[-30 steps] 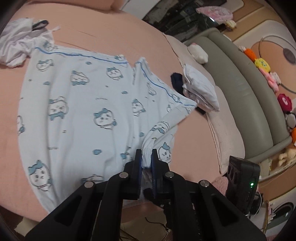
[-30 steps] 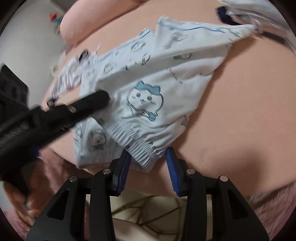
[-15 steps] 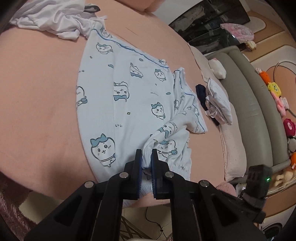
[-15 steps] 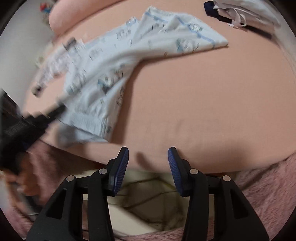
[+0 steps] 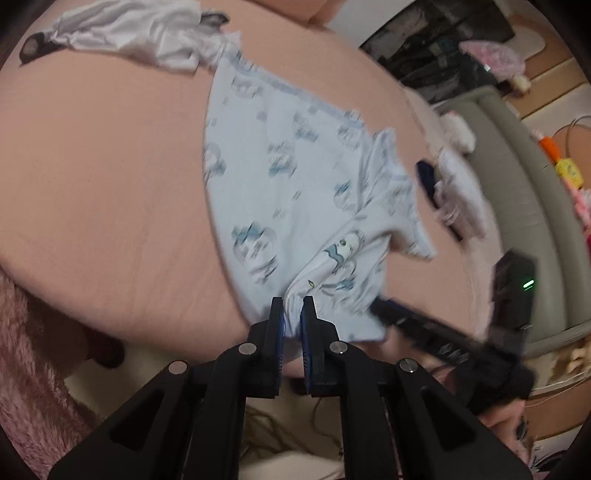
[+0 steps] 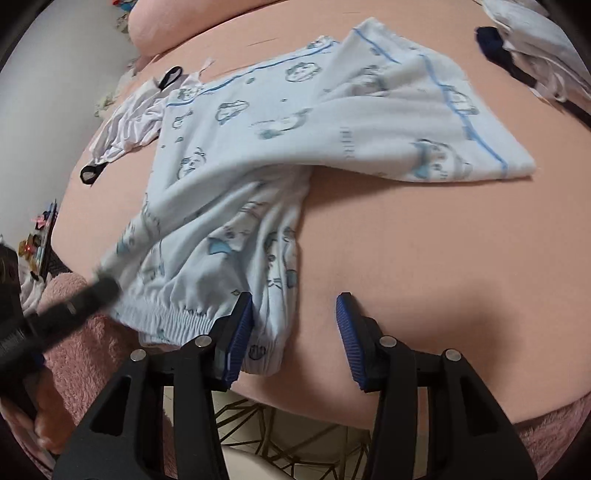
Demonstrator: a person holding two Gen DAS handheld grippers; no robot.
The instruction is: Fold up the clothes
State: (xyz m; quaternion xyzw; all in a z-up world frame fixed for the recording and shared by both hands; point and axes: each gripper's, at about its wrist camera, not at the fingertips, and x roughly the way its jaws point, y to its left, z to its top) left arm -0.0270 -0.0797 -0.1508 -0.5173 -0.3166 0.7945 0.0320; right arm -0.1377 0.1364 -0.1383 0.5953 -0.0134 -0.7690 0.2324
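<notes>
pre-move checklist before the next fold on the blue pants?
1. left gripper shut on the elastic waistband: ok.
2. right gripper gripping: not ok, jaws apart; fabric lies against its left finger only.
3. light blue pants flat: not ok, bunched near the waistband.
4. Peach bedsheet beside the pants bare: ok.
5. White garment off the pants: not ok, touches their far corner.
6. Folded pile apart: ok.

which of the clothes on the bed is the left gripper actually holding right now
The light blue cartoon-print pants: the left gripper pinches their elastic waistband. The crumpled white garment and the folded pile lie untouched.
</notes>
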